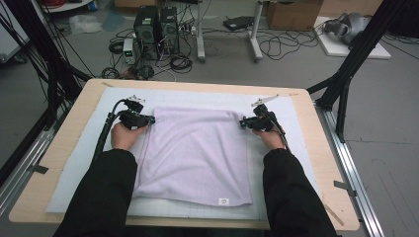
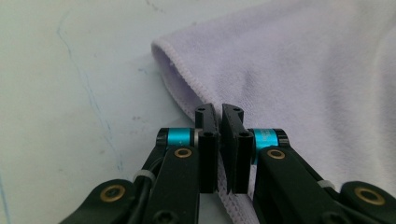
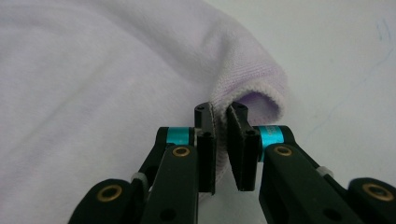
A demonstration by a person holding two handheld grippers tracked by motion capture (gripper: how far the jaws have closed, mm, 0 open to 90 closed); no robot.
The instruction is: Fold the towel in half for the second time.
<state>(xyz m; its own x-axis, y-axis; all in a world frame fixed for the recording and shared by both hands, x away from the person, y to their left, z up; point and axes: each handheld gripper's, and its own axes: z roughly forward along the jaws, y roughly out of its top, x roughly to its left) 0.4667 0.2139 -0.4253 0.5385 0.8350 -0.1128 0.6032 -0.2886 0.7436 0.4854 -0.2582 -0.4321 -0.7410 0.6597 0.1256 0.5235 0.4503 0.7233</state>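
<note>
Each hand-held gripper — left, right — pinches the lavender towel's far corners.

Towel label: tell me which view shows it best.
The high view: the small white label sits at the near right corner of the lavender towel. Both gripper views show the towel's far corners pinched in the tongs, not the label.

Wooden table, white mat, lilac towel
</note>
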